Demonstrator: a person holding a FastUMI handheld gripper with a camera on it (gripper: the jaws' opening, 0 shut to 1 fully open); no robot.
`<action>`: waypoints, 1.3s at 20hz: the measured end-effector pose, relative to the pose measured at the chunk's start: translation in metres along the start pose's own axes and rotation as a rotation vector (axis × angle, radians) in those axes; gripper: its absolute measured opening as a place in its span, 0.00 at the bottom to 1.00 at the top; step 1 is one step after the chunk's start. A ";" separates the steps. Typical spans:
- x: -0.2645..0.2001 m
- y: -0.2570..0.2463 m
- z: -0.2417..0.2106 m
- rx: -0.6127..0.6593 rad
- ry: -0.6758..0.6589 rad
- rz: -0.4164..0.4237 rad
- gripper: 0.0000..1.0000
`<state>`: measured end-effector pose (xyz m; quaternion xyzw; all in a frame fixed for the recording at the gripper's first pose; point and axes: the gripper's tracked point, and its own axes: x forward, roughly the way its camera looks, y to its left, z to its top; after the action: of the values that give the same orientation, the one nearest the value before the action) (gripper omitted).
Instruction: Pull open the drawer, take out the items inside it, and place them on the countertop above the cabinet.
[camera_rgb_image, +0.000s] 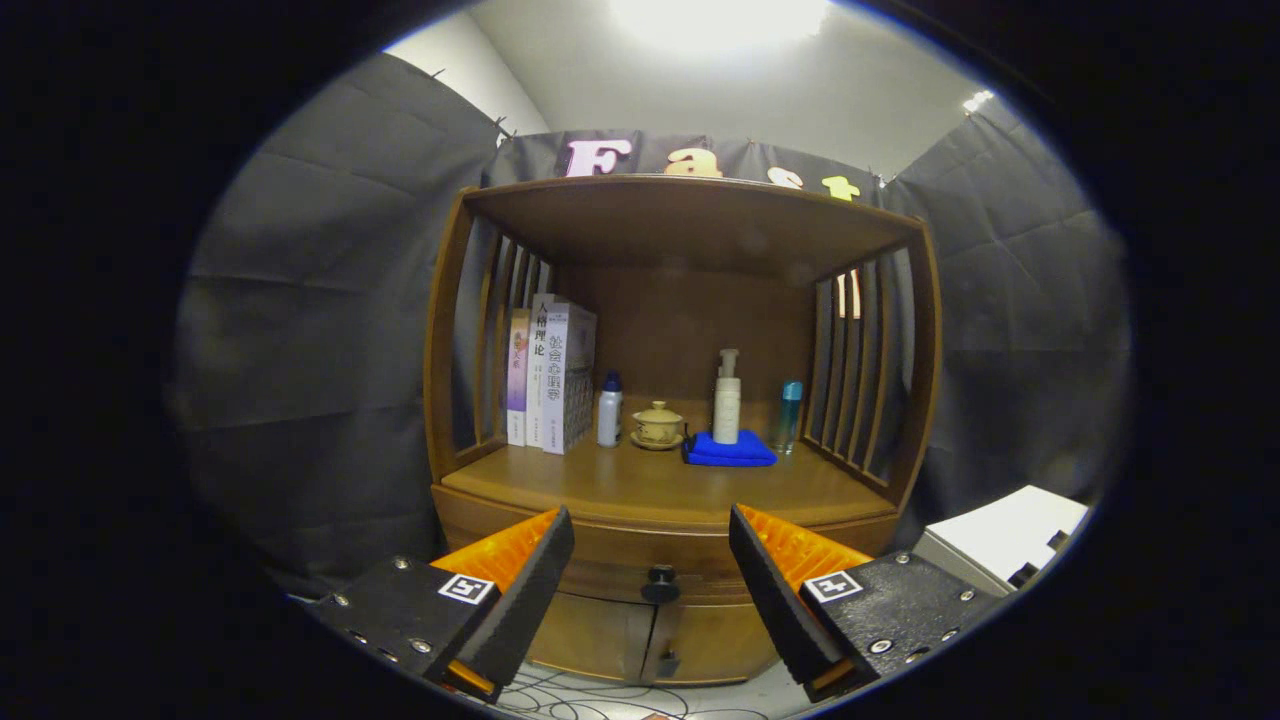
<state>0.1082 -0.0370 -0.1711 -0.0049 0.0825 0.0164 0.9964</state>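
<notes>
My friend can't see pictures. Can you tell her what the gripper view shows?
The open gripper points at the round knob of a shut drawer, the knob between its fingers but not touched. Above, the wooden cabinet's countertop holds books, two small bottles, a lidded cup and a pump bottle on a blue cloth.

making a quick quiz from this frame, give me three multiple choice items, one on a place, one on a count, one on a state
1. Where does the pump bottle stand?
A. on the blue cloth
B. beside the books
C. on the floor

2. How many books stand upright on the countertop?
A. one
B. three
C. five

3. How are the fingers of the gripper?
A. shut on the drawer knob
B. open, the knob ahead between them
C. shut on a book

Answers:
1 A, its base rests on the folded cloth.
2 B, three spines show side by side.
3 B, a wide gap separates the fingers, the drawer shut.
</notes>
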 end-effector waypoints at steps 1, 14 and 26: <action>0.005 -0.001 -0.005 0.003 0.001 0.001 0.97; 0.068 -0.016 -0.079 -0.024 0.065 -0.055 0.97; 0.092 -0.018 -0.149 -0.010 0.161 -0.056 0.92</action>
<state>0.1753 -0.0542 -0.3328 -0.0137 0.1620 -0.0117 0.9866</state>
